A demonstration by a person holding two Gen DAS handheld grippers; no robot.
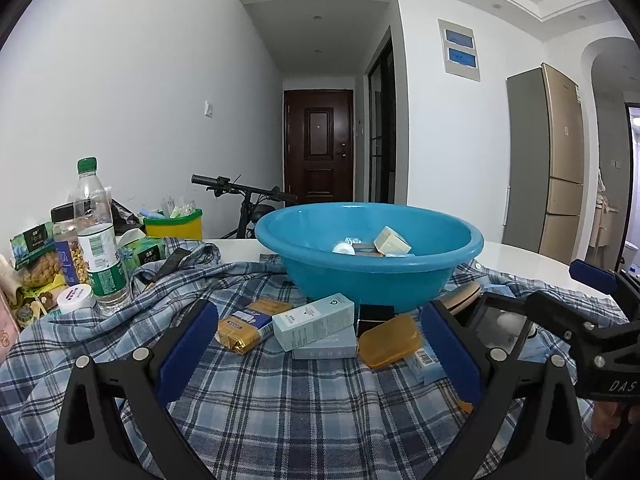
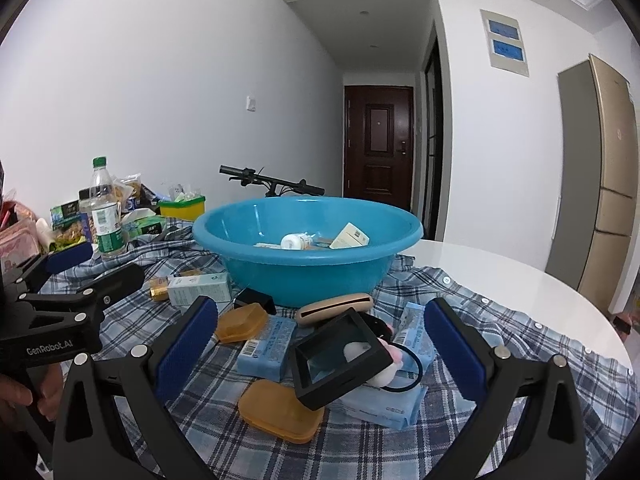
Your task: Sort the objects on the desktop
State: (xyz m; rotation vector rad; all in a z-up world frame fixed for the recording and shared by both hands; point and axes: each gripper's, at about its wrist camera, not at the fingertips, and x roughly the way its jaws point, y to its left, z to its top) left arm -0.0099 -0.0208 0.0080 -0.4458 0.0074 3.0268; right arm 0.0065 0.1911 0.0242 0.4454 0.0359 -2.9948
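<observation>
A blue basin point(image 1: 368, 276) stands on a plaid cloth point(image 1: 280, 400) and holds a small box and a white bottle; it also shows in the right wrist view point(image 2: 308, 264). My left gripper point(image 1: 320, 344) is open and empty, its pads either side of a pale blue box point(image 1: 314, 320), a gold packet point(image 1: 244, 328) and an amber soap case point(image 1: 390, 340). My right gripper point(image 2: 320, 344) is open and empty around a black square frame point(image 2: 340, 364), blue packets point(image 2: 268, 344) and amber cases point(image 2: 280, 408).
At the left stand a green-capped water bottle point(image 1: 100, 240), a nut jar, snack packs and a yellow tub point(image 1: 174, 226). A tan oblong case point(image 2: 334, 308) lies by the basin. The white table point(image 2: 520, 288) edge curves at the right. A bicycle stands behind.
</observation>
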